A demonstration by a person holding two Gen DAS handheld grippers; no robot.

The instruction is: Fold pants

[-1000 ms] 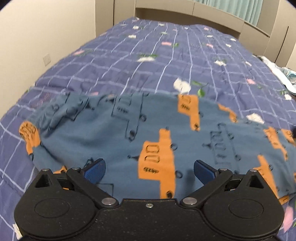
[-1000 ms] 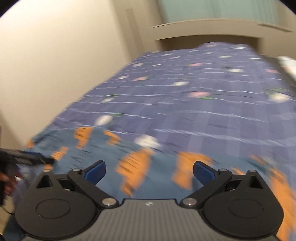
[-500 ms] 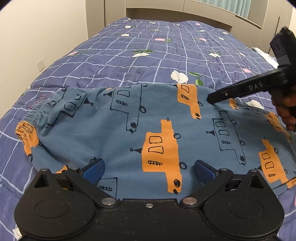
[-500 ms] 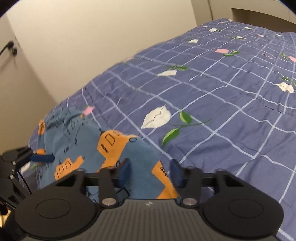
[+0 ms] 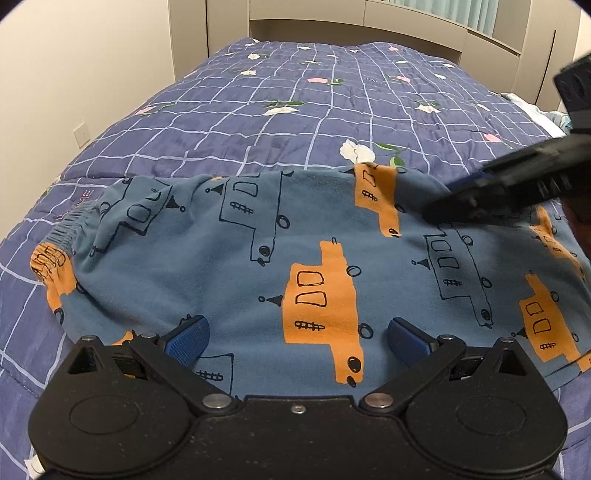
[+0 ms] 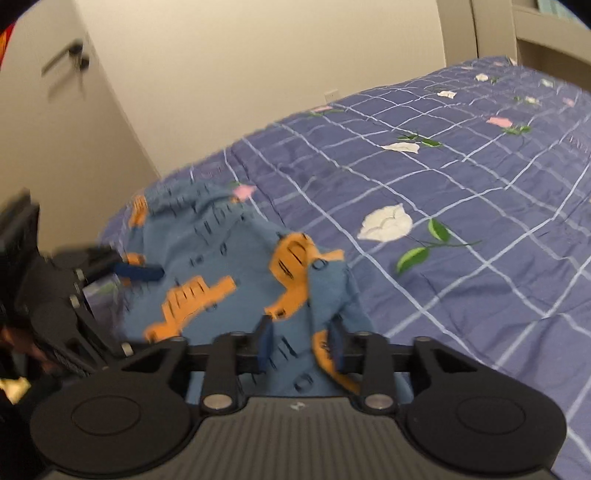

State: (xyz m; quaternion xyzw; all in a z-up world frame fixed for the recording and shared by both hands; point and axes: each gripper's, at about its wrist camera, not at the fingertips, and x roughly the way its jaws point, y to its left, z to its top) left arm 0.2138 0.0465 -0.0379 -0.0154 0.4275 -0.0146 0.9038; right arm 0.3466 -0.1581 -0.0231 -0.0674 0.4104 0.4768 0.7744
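One pair of blue pants printed with orange trucks lies along the near edge of the bed. The left gripper hovers over them, spread wide. The right gripper is clenched on a raised fold at their far edge. Beyond, one checked floral quilt reaches the headboard.

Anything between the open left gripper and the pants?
Nothing visible. The left gripper hangs open directly over the blue, orange-truck-print fleece pants, bare fabric between its pads. The right gripper grips the far edge.
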